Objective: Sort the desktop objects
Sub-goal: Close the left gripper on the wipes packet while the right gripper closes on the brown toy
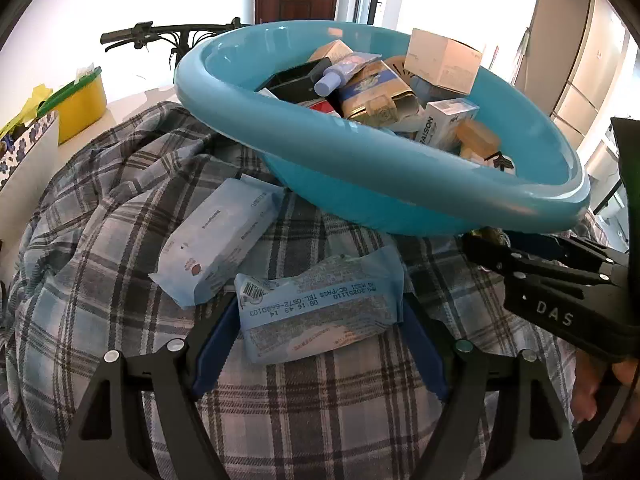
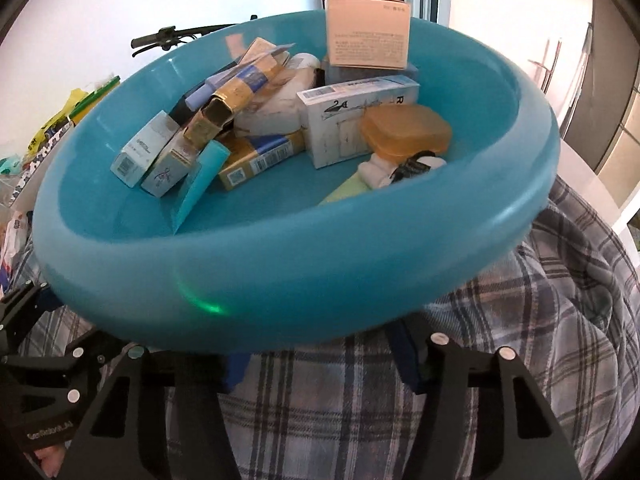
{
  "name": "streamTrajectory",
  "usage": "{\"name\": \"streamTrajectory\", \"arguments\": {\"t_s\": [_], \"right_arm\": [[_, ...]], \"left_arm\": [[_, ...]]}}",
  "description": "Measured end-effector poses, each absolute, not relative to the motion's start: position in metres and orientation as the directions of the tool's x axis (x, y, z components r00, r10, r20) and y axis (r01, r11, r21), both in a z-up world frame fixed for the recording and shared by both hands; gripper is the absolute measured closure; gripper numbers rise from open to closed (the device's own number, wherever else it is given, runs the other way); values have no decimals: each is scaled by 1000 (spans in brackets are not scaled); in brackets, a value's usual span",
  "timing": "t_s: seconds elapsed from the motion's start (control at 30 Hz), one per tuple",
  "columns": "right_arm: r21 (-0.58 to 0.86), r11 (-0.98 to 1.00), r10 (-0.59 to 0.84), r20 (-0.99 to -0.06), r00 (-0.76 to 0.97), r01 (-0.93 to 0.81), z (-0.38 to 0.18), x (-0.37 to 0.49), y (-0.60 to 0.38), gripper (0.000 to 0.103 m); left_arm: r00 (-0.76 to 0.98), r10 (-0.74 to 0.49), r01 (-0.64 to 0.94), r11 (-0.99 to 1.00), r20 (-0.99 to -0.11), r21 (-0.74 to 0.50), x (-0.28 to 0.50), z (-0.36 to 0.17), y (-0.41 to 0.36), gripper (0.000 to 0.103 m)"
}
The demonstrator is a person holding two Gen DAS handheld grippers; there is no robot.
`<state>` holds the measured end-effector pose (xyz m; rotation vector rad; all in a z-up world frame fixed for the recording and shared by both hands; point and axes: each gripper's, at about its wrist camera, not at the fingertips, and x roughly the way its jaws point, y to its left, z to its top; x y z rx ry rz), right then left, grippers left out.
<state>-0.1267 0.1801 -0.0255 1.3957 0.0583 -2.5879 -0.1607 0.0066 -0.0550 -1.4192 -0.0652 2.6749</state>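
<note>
- The step in hand looks like picking the loose items off the plaid cloth [image 1: 120, 320] to go into the blue basin [image 1: 320, 136], which sits on the cloth just behind them
- The left gripper [image 1: 320, 298] has its jaws apart, one finger on each side of the nearer wipe pack [image 1: 316, 320]; the pack lies flat and does not look squeezed
- The next move, I'd judge, is to close on that pack across its narrow width, lift it clear of the basin rim and let it go inside
- The right gripper [image 1: 480, 246] reaches in low beside the basin's underside; the basin hides its tips, so I cannot tell how its jaws stand or whether they hold anything
- Counted: two wipe packs on the cloth, the farther wipe pack [image 1: 220, 236] just beside the basin wall; one basin; two grippers
- Inside the basin: one orange case [image 2: 404, 128], one lilac bottle [image 1: 332, 80] and a heap of small cartons too overlapped to count
</note>
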Motion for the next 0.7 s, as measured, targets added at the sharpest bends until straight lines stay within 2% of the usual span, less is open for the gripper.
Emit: {"name": "streamTrajectory", "arguments": {"t_s": [0.1,0.17,0.7], "right_arm": [[29,-982,-128,-827,-547,186,-26,-127,180,68],[37,-983,-133,-826,-548,182,-25,-127,183,70],[93,-980,-177,-819,-546,178,-14,-97,196,70]], "left_arm": [[-556,124,-80,-992,-822,-95,-161,-54,7,22],[-559,126,-83,-992,-820,-96,-159,-53,8,22],[-587,123,-89,-992,-800,-87,-143,-39,11,22]]}}
